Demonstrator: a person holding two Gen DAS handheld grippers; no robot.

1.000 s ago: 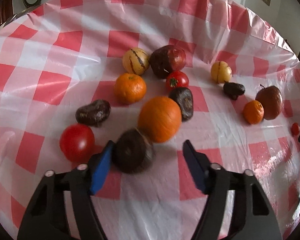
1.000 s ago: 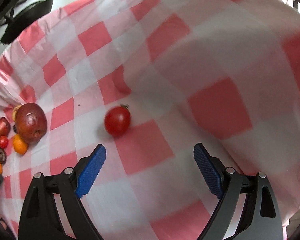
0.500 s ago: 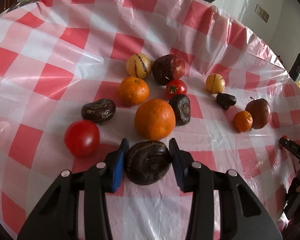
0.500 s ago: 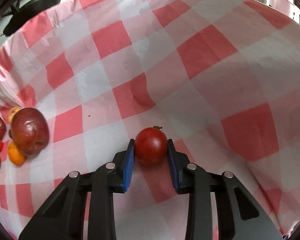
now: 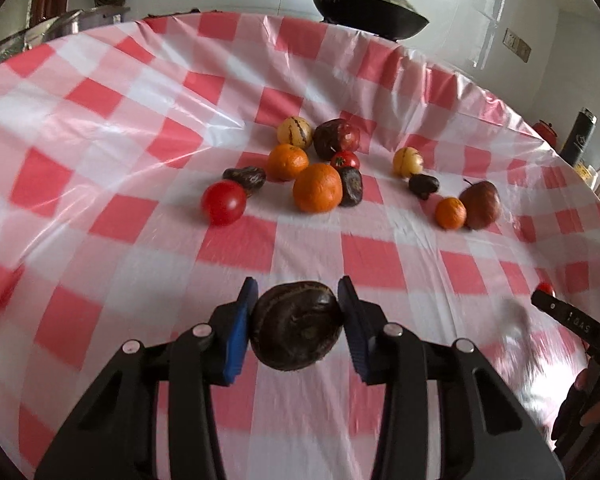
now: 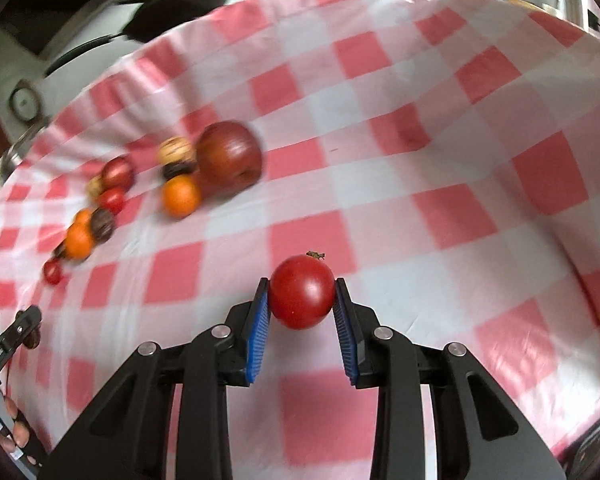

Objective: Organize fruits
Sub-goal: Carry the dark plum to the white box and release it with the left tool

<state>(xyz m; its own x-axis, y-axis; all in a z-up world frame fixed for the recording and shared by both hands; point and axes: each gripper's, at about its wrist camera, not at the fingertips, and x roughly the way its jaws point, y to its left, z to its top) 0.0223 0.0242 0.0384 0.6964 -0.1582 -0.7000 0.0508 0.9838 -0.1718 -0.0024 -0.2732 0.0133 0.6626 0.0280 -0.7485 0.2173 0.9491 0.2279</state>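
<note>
My left gripper [image 5: 298,306] is shut on a dark brown wrinkled fruit [image 5: 297,332] and holds it above the checked cloth. My right gripper [image 6: 301,294] is shut on a red tomato [image 6: 302,297], also lifted. A cluster of fruit lies further out in the left wrist view: a large orange [image 5: 317,187], a smaller orange [image 5: 287,162], a red tomato [image 5: 224,202], striped yellow fruits [image 5: 295,132], dark fruits [image 5: 245,178]. To the right lie a small orange [image 5: 450,213] and a brown-red apple [image 5: 479,204].
The table carries a red-and-white checked plastic cloth [image 5: 100,160]. A black pan [image 5: 370,4] stands beyond its far edge. A dark bottle [image 5: 580,136] stands at the far right. The right gripper's tip with its tomato shows at the left view's right edge [image 5: 556,308].
Both grippers closed on their fruit: the left on the dark fruit, the right on the tomato. Both then lifted and drew back, so the fruit cluster looks farther away.
</note>
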